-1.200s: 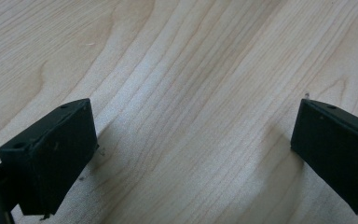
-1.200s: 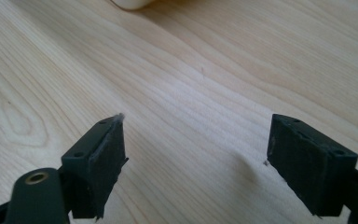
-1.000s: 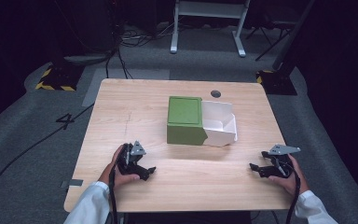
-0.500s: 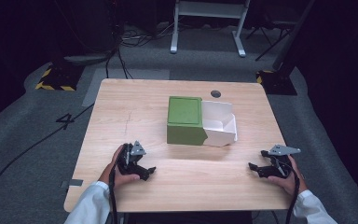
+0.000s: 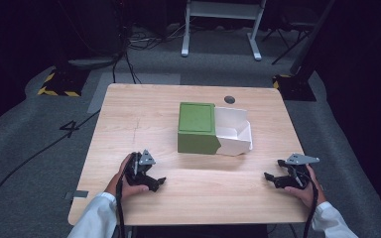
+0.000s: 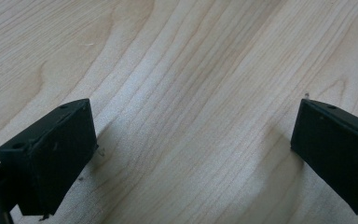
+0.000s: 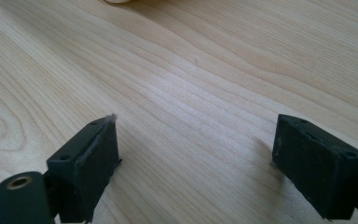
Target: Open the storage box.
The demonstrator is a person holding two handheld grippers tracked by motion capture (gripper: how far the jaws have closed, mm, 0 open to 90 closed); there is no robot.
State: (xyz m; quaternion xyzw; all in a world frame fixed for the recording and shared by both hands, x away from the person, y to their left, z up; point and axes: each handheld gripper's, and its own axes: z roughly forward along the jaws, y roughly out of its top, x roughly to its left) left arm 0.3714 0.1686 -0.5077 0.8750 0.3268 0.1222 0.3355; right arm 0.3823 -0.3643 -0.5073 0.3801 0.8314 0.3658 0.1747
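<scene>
Lower left of the high view: left gripper (image 5: 154, 182) resting on the wooden counter (image 5: 139, 124), fingers (image 6: 51, 158) spread wide, grasping nothing. Lower right: right gripper (image 5: 274, 179), fingers (image 7: 86, 163) likewise released. Centre of frame: green box (image 5: 197, 127) touching white open carton (image 5: 234, 133), well apart from both.

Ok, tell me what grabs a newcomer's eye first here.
The green box mid-table, touching an open white box on its right. Next, the two black tongs low at the near edge, left tongs and right tongs, both open over bare wood table.
</scene>
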